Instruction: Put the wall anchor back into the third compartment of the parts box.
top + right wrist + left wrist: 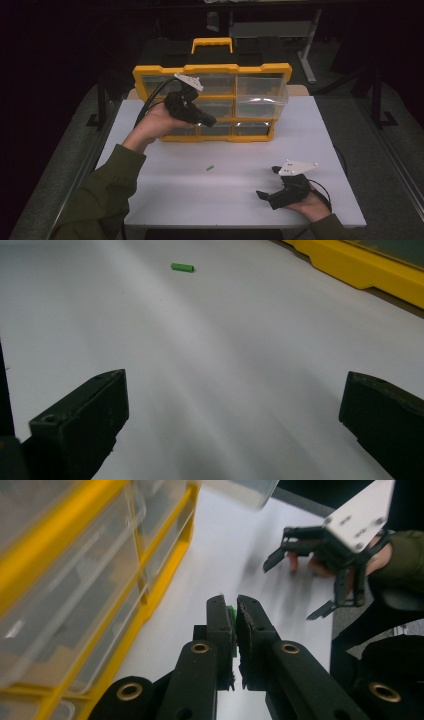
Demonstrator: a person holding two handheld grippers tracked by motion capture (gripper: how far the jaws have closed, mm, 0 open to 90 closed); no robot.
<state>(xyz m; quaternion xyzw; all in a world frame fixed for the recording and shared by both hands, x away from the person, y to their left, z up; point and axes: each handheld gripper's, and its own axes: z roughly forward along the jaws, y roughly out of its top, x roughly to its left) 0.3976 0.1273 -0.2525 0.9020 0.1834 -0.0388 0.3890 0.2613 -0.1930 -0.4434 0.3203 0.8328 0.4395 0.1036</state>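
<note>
High view: white table [320,150] with a yellow drawer cabinet [212,70] standing at the far side, its clear drawers facing the person. One drawer [261,97] at the right side of the cabinet is pulled partway out. Left gripper [209,121] held up in front of the cabinet's lower drawers, cable trailing off to the left of the hand. Right gripper [266,182] low over the near right part of the table, well apart from the cabinet, grey plate on top. A small green piece [210,168] lies alone on the table between the two grippers, touching nothing.

Left gripper view: left gripper [235,605] with jaws drawn nearly together, clamped on a thin green part [231,614] that shows as a sliver in the narrow slot between them. Cabinet front [150,595] runs close along the left, yellow frame and clear drawers blurred. Farther off, the right gripper [295,587] with jaws spread, held in a hand at a green sleeve [407,555].

Right gripper view: right gripper [235,410] with jaws wide apart and nothing between them, just bare table. Green piece [182,267] lies well ahead, on its side. Yellow base of the cabinet [360,270] crosses the upper right corner.
</note>
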